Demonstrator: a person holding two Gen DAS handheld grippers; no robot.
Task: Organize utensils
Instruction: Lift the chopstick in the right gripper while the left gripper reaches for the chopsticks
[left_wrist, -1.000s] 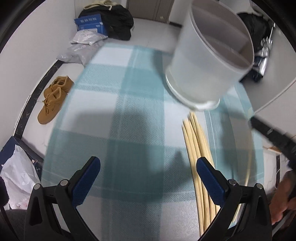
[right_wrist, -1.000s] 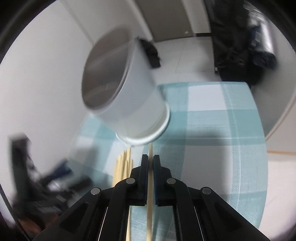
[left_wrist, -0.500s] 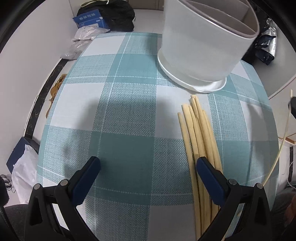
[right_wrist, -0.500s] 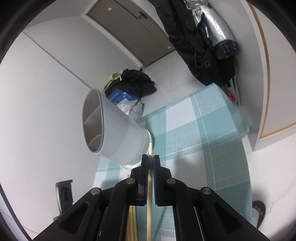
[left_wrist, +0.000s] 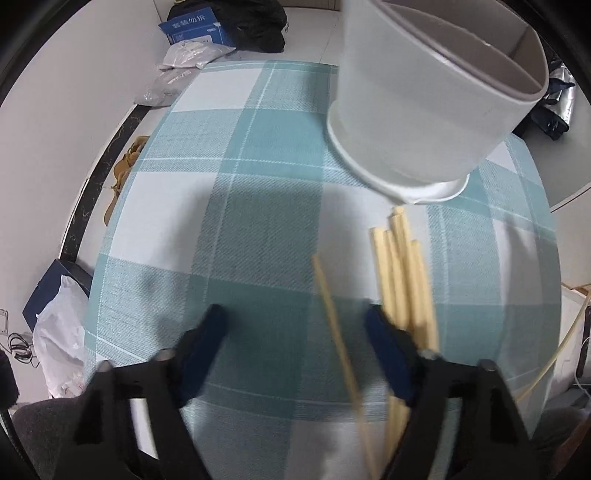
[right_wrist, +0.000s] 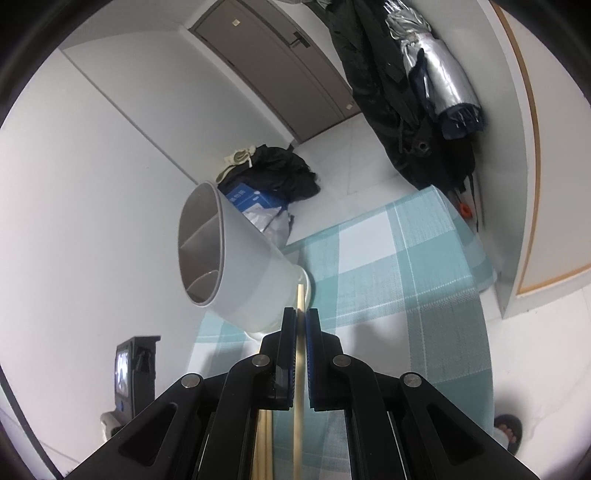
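Transfer is in hand — one chopstick (right_wrist: 300, 306) is clamped in the right tool (right_wrist: 301, 325) near the divided holder (left_wrist: 428, 99) at the desk's far right, the left tool (left_wrist: 295, 325) gapes empty, and lifting over the rim is called for next.

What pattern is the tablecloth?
Teal and white plaid tablecloth, clearest in the left wrist view.
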